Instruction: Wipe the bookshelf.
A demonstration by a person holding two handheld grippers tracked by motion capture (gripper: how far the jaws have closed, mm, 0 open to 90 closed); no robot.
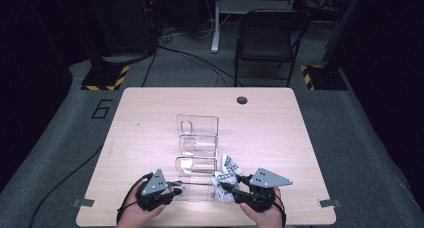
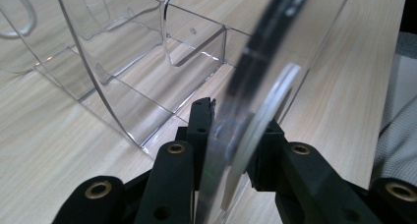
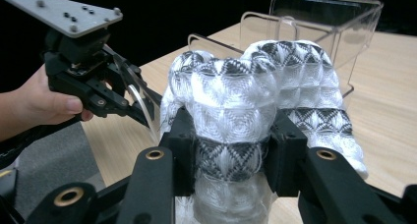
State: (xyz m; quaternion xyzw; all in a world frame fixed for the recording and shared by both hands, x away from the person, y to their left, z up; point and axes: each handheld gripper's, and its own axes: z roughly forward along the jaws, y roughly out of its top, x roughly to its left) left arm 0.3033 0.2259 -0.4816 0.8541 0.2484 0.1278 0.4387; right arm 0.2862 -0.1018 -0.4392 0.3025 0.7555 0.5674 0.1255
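A clear plastic organizer (image 1: 197, 138) with several open compartments stands on the middle of the wooden table (image 1: 145, 123). My left gripper (image 1: 177, 189) is at its near end, shut on the near clear wall (image 2: 255, 101), which runs up between the jaws of the left gripper (image 2: 233, 135). My right gripper (image 3: 231, 140) is shut on a rolled white cloth with black diamond pattern (image 3: 246, 86). In the high view the cloth (image 1: 226, 172) is held just right of the organizer's near compartment by the right gripper (image 1: 229, 189). The right gripper view also shows the left gripper (image 3: 133, 103) and the organizer (image 3: 344, 32).
A dark round grommet (image 1: 242, 99) sits near the table's far edge. Behind the table stand a black chair (image 1: 267, 35) and two stands with yellow-black striped bases (image 1: 105, 78). Cables cross the grey floor. Tape tabs mark the table's near corners.
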